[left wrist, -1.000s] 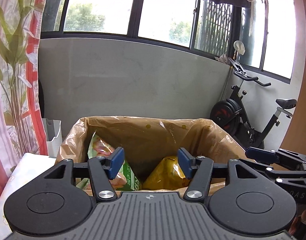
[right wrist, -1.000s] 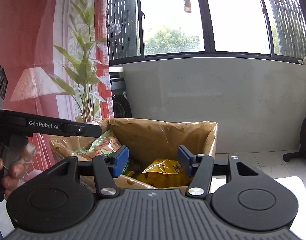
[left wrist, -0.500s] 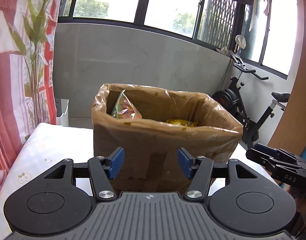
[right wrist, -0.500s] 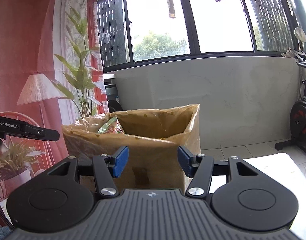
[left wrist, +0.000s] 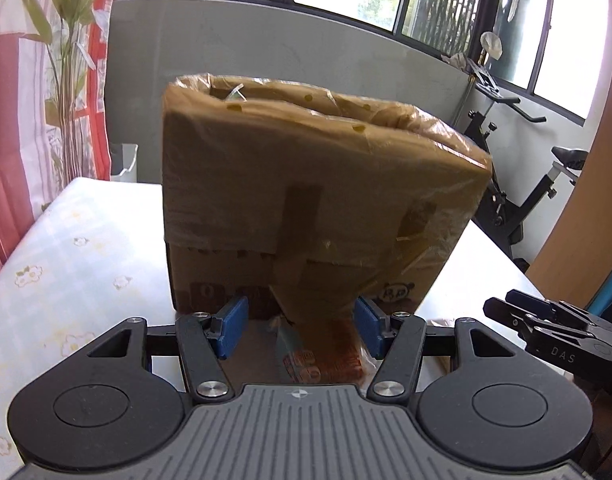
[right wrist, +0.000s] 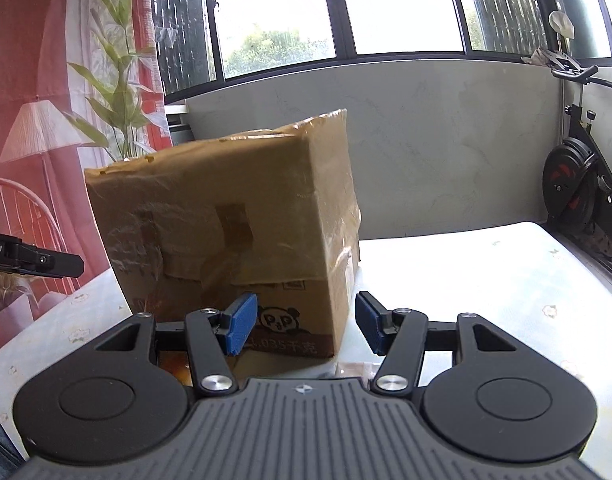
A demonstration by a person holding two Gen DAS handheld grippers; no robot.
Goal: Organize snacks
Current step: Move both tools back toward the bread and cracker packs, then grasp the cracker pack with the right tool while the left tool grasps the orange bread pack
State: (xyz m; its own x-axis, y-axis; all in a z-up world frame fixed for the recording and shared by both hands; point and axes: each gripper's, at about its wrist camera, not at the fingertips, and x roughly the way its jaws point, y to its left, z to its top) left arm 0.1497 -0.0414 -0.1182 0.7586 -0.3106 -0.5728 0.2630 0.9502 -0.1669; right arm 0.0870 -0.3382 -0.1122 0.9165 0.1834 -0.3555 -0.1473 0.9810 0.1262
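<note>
A brown cardboard box [left wrist: 306,208] lined with a plastic bag stands on the white flowered table; it also shows in the right wrist view [right wrist: 234,232]. Its contents are hidden from here except a sliver of packet at the rim. My left gripper [left wrist: 300,326] is open and empty, low in front of the box. An orange-red snack packet [left wrist: 326,364] lies on the table just behind its fingers. My right gripper [right wrist: 302,326] is open and empty, low by the box's right front corner. A clear wrapper [right wrist: 352,368] lies under it.
The white flowered table [left wrist: 78,264] runs left and right of the box [right wrist: 486,280]. A red curtain [left wrist: 26,100] hangs at left. An exercise bike [left wrist: 518,168] stands beyond the table's right side. The other gripper shows at right [left wrist: 554,336] and at left [right wrist: 30,258].
Both grippers have dropped from above the box's open top and pulled back to table level in front of it. The snacks inside went out of sight. Both stayed open.
</note>
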